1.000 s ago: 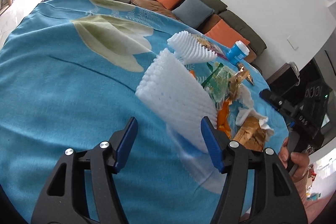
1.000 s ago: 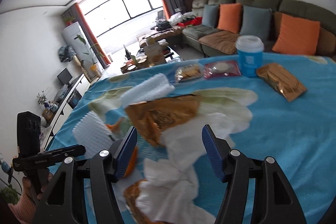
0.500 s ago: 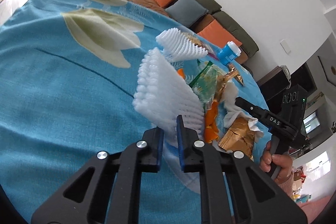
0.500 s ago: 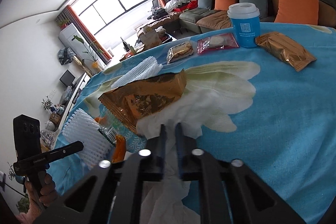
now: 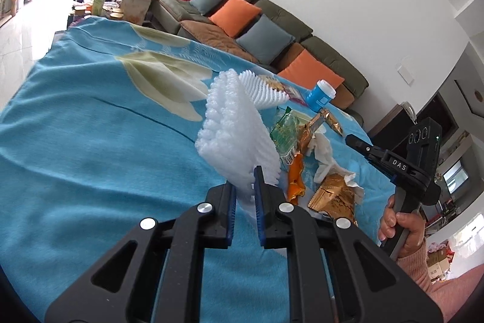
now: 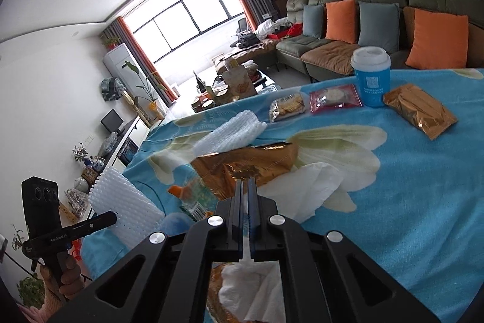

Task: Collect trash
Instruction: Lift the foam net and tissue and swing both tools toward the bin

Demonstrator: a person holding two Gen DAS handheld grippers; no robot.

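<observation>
Here we hold two pieces of trash above the blue tablecloth (image 5: 75, 141). Our left gripper (image 5: 245, 189) has its jaws pinched narrowly on a white foam sleeve (image 5: 236, 135), lifted off the cloth. Our right gripper (image 6: 245, 186) is clamped tight on a gold wrapper (image 6: 245, 165), beside crumpled white tissue (image 6: 314, 186).

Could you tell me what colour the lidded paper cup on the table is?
Blue with a white lid: the cup shows best in the right wrist view.
</observation>
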